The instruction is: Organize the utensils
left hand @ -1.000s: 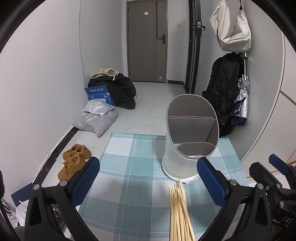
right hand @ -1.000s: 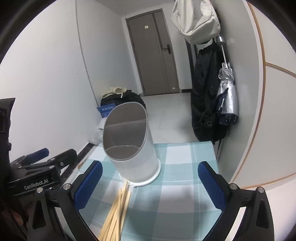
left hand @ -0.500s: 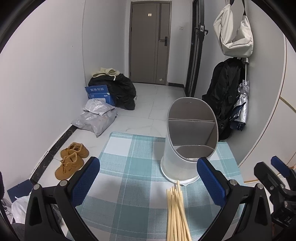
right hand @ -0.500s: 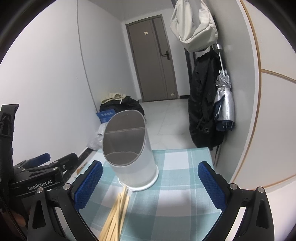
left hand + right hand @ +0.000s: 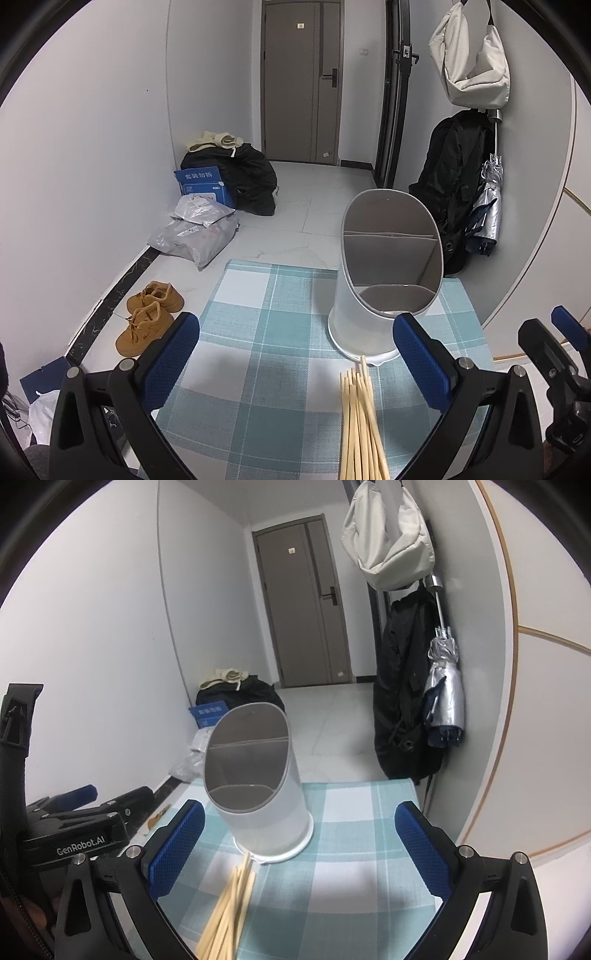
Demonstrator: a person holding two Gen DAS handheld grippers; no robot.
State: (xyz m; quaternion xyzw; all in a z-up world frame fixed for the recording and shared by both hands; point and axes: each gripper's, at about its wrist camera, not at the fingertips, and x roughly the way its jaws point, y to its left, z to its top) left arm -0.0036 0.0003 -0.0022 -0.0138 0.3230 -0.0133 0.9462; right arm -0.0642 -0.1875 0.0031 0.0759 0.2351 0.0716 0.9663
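Note:
A bundle of several wooden chopsticks (image 5: 360, 421) lies on the teal checked tablecloth (image 5: 258, 332), tips touching the base of a white utensil holder (image 5: 384, 291) with a slanted grey rim and an inner divider. The holder looks empty. My left gripper (image 5: 295, 354) is open and empty above the cloth, left of the chopsticks. In the right wrist view the chopsticks (image 5: 229, 912) and holder (image 5: 258, 794) sit ahead of my right gripper (image 5: 299, 842), which is open and empty. The left gripper's body (image 5: 74, 830) shows at the left there.
The table's far edge drops to a tiled floor with brown shoes (image 5: 147, 317), grey parcels (image 5: 195, 236), a blue box and black bags. A black coat, folded umbrella (image 5: 443, 690) and white bag hang on the curved right wall.
Both cameras have risen and pulled back a little, so the holder and chopsticks sit slightly lower and farther. Nothing on the table has moved; both grippers stay open.

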